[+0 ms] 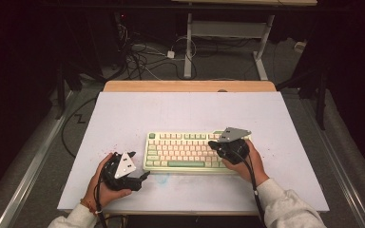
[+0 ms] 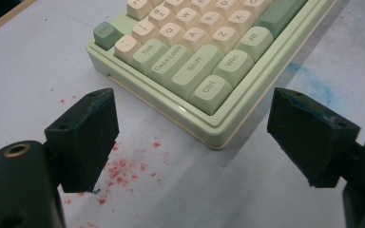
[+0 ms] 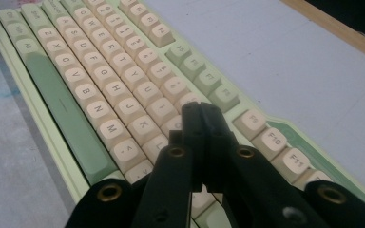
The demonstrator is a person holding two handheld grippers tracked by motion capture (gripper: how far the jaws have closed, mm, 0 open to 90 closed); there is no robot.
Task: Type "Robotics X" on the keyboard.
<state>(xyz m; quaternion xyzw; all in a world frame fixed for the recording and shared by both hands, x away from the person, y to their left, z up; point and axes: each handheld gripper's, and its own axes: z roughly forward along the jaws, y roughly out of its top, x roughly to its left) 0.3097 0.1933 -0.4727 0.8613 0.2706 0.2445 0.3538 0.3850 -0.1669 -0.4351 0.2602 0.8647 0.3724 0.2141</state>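
A pale green keyboard [image 1: 185, 152] with cream keys lies on the white table top, a little right of the middle. My left gripper [image 1: 140, 166] rests by the keyboard's near left corner [image 2: 209, 133], jaws wide open with nothing between them. My right gripper [image 1: 213, 144] hovers over the right part of the keyboard [image 3: 123, 95], its jaws shut together and pointing along the key rows, just above the keys near the letters on the right side. Whether its tips touch a key is hard to tell.
Red specks [image 2: 123, 166] and a faint blue smear [image 2: 309, 80] mark the white board [image 1: 123, 114]. A wooden strip [image 1: 190, 86] edges its far side. Beyond the table stand a desk frame [image 1: 228, 42] and loose cables [image 1: 142, 57] on the floor.
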